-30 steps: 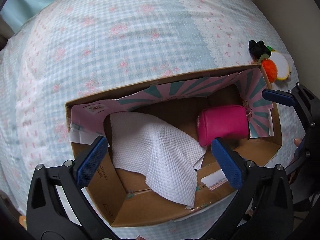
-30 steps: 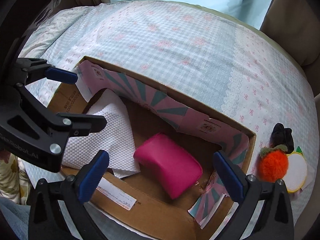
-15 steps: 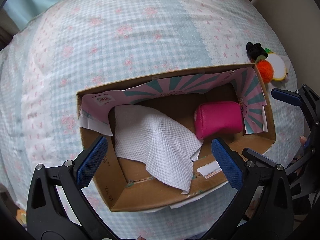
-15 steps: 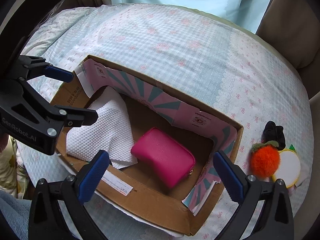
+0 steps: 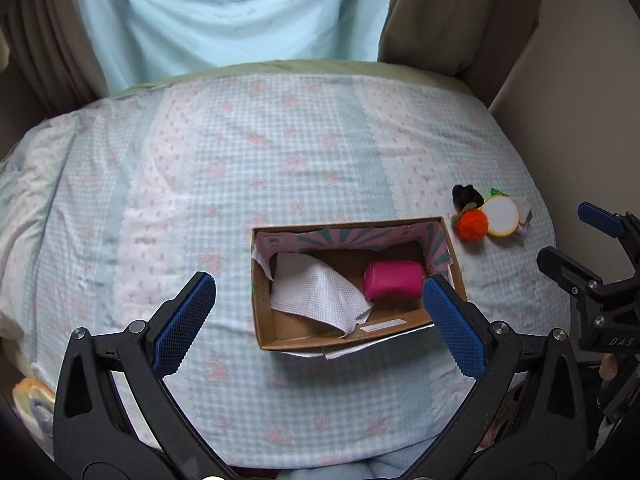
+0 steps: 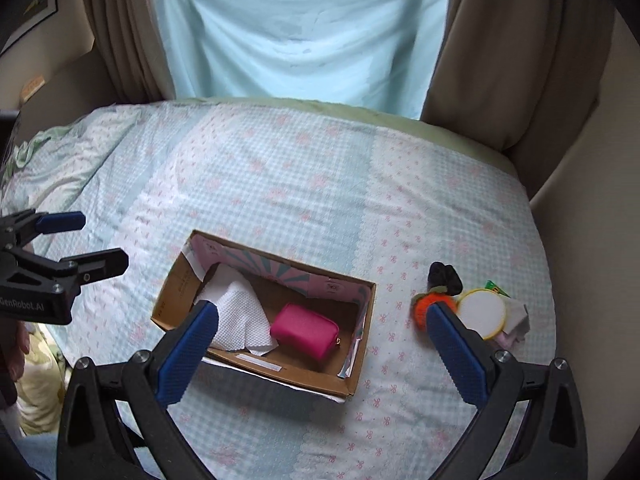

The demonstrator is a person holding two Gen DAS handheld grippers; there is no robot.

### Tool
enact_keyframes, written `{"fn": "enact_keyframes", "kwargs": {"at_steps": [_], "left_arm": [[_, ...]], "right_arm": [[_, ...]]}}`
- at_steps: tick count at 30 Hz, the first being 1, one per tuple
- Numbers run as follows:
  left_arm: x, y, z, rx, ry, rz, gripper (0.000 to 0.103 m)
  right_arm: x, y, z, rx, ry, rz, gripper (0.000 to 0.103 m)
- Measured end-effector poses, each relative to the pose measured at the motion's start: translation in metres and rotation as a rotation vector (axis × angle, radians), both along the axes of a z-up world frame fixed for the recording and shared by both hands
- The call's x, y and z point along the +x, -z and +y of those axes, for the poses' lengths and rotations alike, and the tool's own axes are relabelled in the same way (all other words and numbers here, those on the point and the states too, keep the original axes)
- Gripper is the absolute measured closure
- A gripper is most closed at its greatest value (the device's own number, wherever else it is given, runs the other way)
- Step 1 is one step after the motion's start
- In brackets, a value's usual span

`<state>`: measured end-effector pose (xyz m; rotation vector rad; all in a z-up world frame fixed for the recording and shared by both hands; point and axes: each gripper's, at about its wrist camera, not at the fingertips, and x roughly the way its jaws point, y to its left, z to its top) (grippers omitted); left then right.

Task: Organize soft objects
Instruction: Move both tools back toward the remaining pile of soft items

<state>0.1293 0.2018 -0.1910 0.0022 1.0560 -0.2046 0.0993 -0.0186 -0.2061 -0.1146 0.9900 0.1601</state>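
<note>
Partly, white cloth (image 5: pixel 316 296) hides cardboard box's (image 5: pixel 264 316) floor beside pink pouch (image 5: pixel 394 280).

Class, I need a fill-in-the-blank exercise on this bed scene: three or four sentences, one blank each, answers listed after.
1. The bright pink zipped pouch lies inside the open ____ box.
2. Beside the pouch in the box lies a crumpled ____ textured paper towel.
3. The fluffy orange pompom rests on the checked bedspread, ____ the box.
4. The left gripper and the right gripper are both ____ and hold nothing.

Answers: cardboard; white; outside; open
</note>
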Motion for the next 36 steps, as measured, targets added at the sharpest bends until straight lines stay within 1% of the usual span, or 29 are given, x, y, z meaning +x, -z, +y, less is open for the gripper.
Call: {"fn": "enact_keyframes", "kwargs": {"at_steps": [2,5,8,10,12,15,19,22,25,31,34,36], "left_arm": [[-0.007,-0.017,0.002,-0.013,0.001,-0.044,0.0],[-0.012,-0.033,0.0,-0.06,0.015,-0.077,0.0],[-0.014,-0.042,-0.009,-0.077,0.024,-0.109,0.0],[-0.013,-0.046,-0.017,-0.085,0.038,-0.124,0.0],[-0.009,-0.049,-0.027,-0.107,0.045,-0.122,0.0],[-0.002,-0.052,-0.045,-0.108,0.032,-0.095,0.0],[-0.001,-0.055,-0.081,-0.045,0.052,-0.131,0.0],[0.0,-0.054,-0.114,0.005,0.072,-0.135,0.0],[0.0,-0.049,-0.149,0.034,0.063,-0.12,0.0],[0.001,-0.034,-0.217,-0.035,0.017,-0.116,0.0],[0.008,-0.017,-0.253,-0.021,-0.001,-0.107,0.0],[0.013,-0.002,-0.275,-0.004,-0.002,-0.09,0.0]], "right_arm": [[-0.009,-0.02,-0.007,0.01,0.071,-0.025,0.0],[-0.026,-0.044,-0.022,0.03,0.177,-0.061,0.0],[-0.041,-0.061,-0.039,0.043,0.282,-0.094,0.0],[-0.049,-0.07,-0.053,0.032,0.325,-0.112,0.0],[-0.055,-0.075,-0.066,0.013,0.357,-0.118,0.0],[-0.064,-0.081,-0.09,0.003,0.409,-0.128,0.0],[-0.071,-0.086,-0.126,0.047,0.471,-0.147,0.0],[-0.07,-0.085,-0.156,0.056,0.49,-0.15,0.0],[-0.065,-0.079,-0.19,0.06,0.492,-0.15,0.0],[-0.041,-0.049,-0.27,0.105,0.473,-0.114,0.0],[-0.025,-0.025,-0.306,0.134,0.457,-0.089,0.0],[-0.012,-0.005,-0.326,0.148,0.446,-0.053,0.0]]}}
